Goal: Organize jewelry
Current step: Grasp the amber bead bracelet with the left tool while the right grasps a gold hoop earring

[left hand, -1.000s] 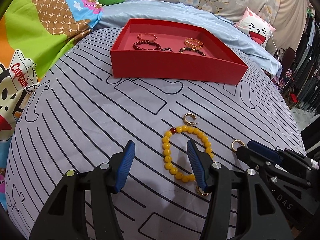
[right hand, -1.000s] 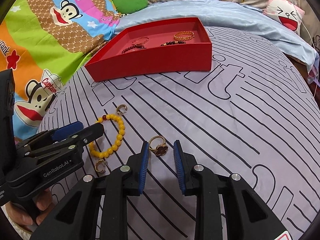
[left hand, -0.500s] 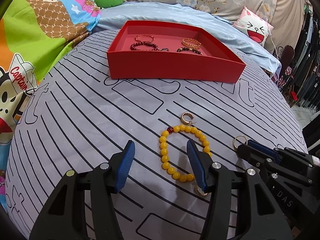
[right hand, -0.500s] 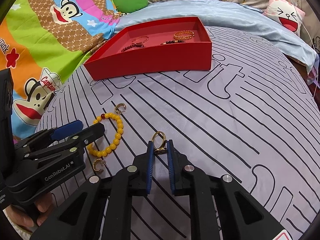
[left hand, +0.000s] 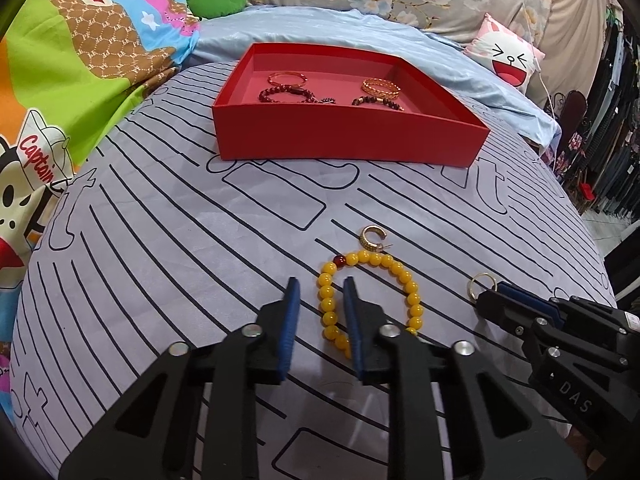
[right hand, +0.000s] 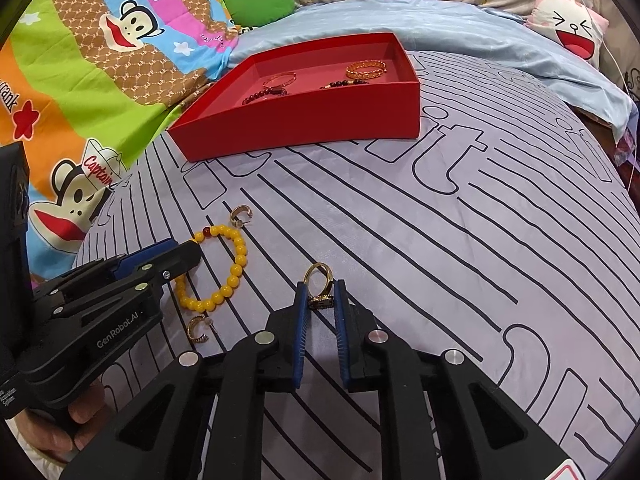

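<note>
A yellow bead bracelet [left hand: 370,294] lies on the grey striped cloth; it also shows in the right wrist view [right hand: 224,268]. My left gripper [left hand: 320,286] is down on it, its fingers narrowed around the bracelet's left side with a gap still between them. My right gripper [right hand: 320,286] is shut on a gold ring [right hand: 319,285] with a dark top and holds it upright; the ring shows in the left wrist view [left hand: 480,285]. A gold hoop earring [left hand: 373,237] lies just beyond the bracelet. A second hoop earring [right hand: 198,329] lies near it.
A red box [left hand: 344,142] stands further back on the cloth and holds several bracelets and bangles [left hand: 380,87]. A blue sheet and pillows lie behind it. A cartoon monkey blanket [right hand: 92,80] lies to the left.
My left gripper's fingers have narrowed from wide open around the bracelet's left side. My right gripper closed on the ring and tipped it upright.
</note>
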The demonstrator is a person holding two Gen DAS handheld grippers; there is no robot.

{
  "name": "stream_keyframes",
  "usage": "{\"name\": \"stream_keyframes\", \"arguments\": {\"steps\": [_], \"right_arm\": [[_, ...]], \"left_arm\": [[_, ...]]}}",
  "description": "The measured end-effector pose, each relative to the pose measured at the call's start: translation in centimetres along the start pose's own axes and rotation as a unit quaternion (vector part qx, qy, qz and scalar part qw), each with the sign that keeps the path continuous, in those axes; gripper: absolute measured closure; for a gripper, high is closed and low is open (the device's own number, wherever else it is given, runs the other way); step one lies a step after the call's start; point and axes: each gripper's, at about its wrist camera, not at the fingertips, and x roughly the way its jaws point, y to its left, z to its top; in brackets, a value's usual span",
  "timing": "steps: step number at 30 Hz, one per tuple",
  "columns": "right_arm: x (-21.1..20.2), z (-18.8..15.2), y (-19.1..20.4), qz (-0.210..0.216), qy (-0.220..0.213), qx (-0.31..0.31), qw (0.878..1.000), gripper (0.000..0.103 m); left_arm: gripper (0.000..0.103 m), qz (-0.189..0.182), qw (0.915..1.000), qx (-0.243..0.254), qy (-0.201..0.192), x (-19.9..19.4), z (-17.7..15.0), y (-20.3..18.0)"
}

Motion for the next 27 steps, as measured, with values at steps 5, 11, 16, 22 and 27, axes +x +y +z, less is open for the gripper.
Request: {"name": "stream_keyframes", "arguments": {"steps": [5, 11, 16, 22, 27], "right_arm": [[-0.2, -0.1, -0.1, 0.002, 0.000, 0.005, 1.000, 0.091], [-0.5, 0.0, -0.3, 0.005, -0.003, 0.010, 1.000, 0.091], [-1.0, 0.3, -0.4, 0.008, -0.009, 0.011, 1.000, 0.091], [-1.9, 0.8, -0.4, 0.013, -0.020, 0.015, 1.000, 0.091], [-2.7, 1.5, -0.5, 0.017, -0.032, 0.019, 0.999, 0.091]], "left_arm": [[0.095, -0.009, 1.0000, -0.003, 0.003, 0.0, 0.0, 0.0], [0.096, -0.011, 0.9999, 0.000, 0.004, -0.2, -0.1, -0.1], [0.096, -0.012, 0.9999, 0.000, 0.002, -0.6, 0.0, -0.2], [0.096, -0.019, 0.9998, 0.003, -0.007, -1.7, 0.8, -0.6], [0.096, -0.029, 0.9994, 0.004, -0.018, -2.7, 1.7, -0.9]]}}
